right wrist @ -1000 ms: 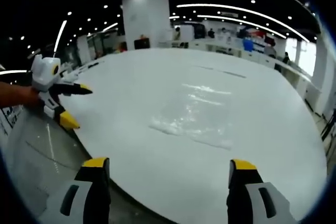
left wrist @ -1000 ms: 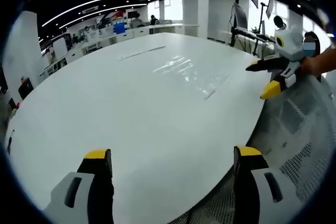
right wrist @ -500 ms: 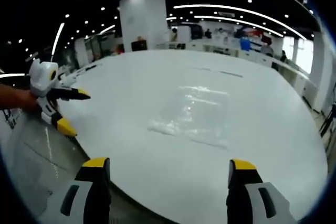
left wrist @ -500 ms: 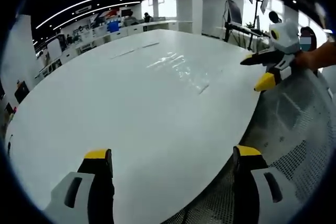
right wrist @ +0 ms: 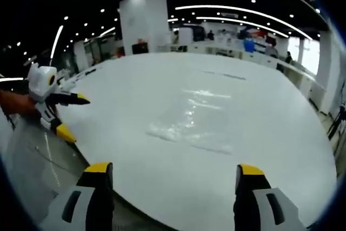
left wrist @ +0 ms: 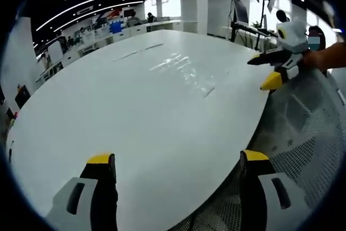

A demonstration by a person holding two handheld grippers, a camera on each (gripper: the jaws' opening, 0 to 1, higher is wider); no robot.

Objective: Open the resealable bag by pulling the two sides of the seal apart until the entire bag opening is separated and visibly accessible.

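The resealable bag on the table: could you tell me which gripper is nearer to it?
Right. The right gripper faces the resealable bag directly; the left gripper hovers at the table edge, farther aside.

My right gripper point(right wrist: 170, 187) hangs over the near edge of the white table point(right wrist: 259, 133), jaws wide apart, nothing between them. Clear bag point(right wrist: 192, 120) lies flat on the table ahead, well apart from both grippers. Left gripper point(right wrist: 67, 114) at the table's left edge, jaws spread, held in my hand point(right wrist: 16, 103).
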